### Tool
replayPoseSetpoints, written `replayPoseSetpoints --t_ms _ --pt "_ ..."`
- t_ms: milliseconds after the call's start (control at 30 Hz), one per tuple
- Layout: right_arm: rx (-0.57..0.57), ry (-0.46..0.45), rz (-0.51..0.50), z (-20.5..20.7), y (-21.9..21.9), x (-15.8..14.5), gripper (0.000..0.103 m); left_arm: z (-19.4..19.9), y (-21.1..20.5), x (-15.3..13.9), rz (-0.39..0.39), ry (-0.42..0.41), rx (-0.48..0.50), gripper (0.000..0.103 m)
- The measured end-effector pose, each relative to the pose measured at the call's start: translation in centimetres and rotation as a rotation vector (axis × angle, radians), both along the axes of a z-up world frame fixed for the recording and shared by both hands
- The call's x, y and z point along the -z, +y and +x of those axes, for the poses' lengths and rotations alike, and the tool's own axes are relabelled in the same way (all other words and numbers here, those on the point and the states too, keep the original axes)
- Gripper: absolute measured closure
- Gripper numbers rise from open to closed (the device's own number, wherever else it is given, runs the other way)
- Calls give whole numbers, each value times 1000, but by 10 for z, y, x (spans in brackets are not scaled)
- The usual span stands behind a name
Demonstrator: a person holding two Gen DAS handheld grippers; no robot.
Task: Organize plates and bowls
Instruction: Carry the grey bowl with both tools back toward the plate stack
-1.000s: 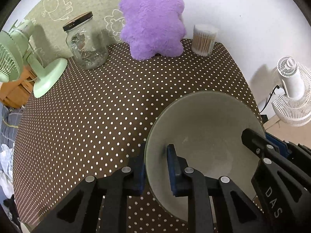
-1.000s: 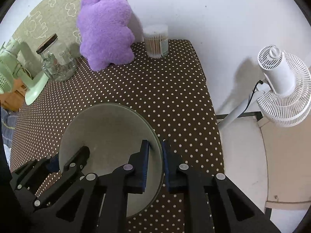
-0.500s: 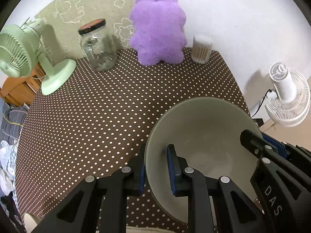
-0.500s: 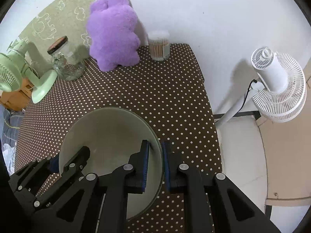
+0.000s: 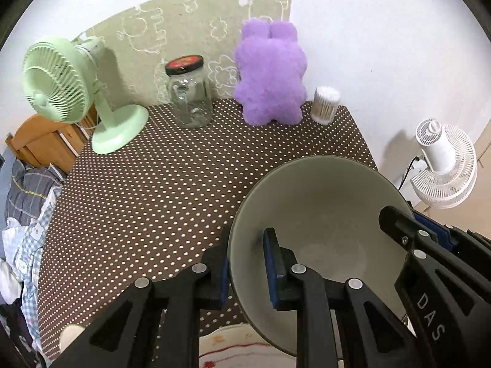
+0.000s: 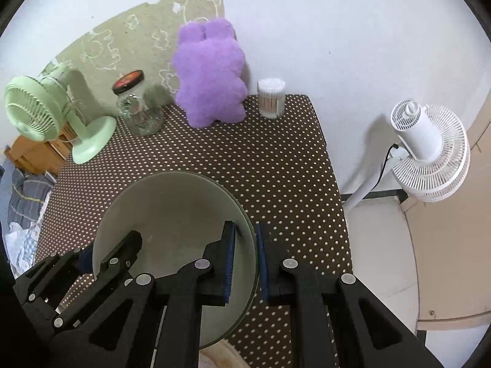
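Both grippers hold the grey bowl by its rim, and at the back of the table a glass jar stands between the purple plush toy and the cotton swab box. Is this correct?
Not quite. The left wrist view shows the glass jar standing between the green fan and the purple plush toy. The rest is correct.

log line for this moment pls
phase: carry | left claw: shut on bowl rim | right claw: shut on opposite rim | bowl: above table

Your bowl (image 5: pixel 319 214) sits above the table's (image 5: pixel 172 190) near right; along the far edge, left to right: fan (image 5: pixel 58 82), jar (image 5: pixel 190 92), plush (image 5: pixel 270 73), swab tub (image 5: pixel 325 104).
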State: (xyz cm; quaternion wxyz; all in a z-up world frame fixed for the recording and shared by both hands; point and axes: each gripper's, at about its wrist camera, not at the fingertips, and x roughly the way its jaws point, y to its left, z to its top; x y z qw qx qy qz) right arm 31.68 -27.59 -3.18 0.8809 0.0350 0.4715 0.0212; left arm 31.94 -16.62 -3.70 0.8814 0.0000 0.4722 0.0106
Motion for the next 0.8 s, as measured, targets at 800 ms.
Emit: replayPoseSetpoints --t_ms 800 --pt "74 -44 -29 -92 98 -49 86 -85 106 -43 -29 -56 88 86"
